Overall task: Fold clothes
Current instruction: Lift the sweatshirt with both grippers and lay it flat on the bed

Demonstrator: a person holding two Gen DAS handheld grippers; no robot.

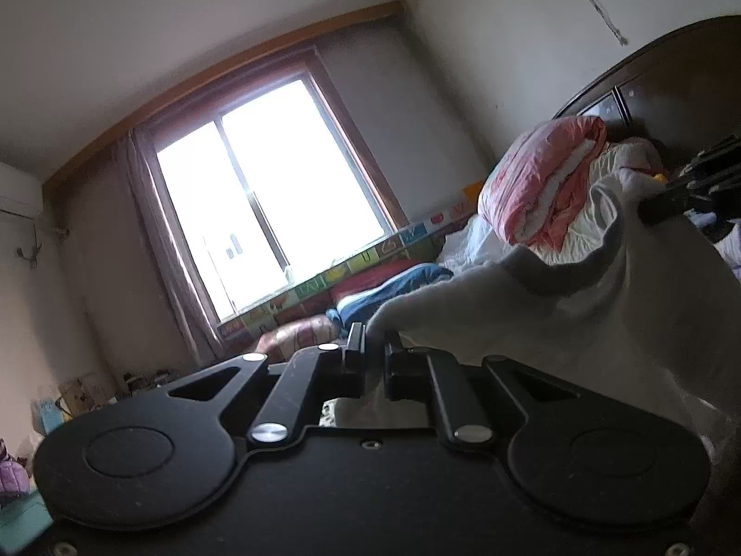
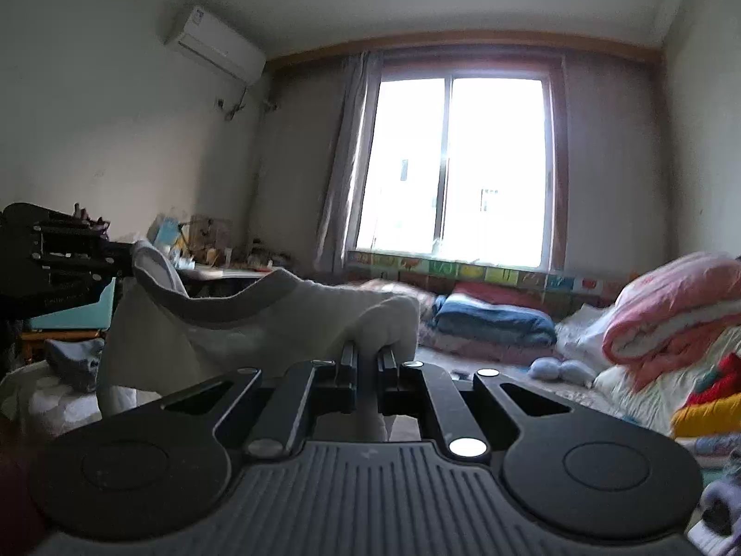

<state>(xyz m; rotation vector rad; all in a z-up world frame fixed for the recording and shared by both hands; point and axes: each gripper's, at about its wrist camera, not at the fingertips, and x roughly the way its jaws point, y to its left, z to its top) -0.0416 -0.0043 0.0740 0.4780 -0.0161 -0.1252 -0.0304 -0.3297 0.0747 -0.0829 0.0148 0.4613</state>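
Note:
A white garment (image 1: 579, 306) with a grey-edged neckline hangs stretched in the air between both grippers, above the bed. My left gripper (image 1: 374, 340) is shut on one top corner of it. The right gripper (image 1: 648, 206) shows at the far right of the left wrist view, pinching the other corner. In the right wrist view the white garment (image 2: 278, 319) sags from my right gripper (image 2: 368, 352), which is shut on the cloth, across to the left gripper (image 2: 127, 250) at the left edge. The lower part of the garment drops out of sight behind the gripper bodies.
A bed (image 2: 491, 370) carries a folded blue blanket (image 2: 495, 319), a rolled pink quilt (image 2: 671, 310) and other bedding. A dark wooden headboard (image 1: 671, 88) stands at the right. A bright window (image 2: 458, 167) with curtains is ahead; a cluttered desk (image 2: 217, 268) lies left.

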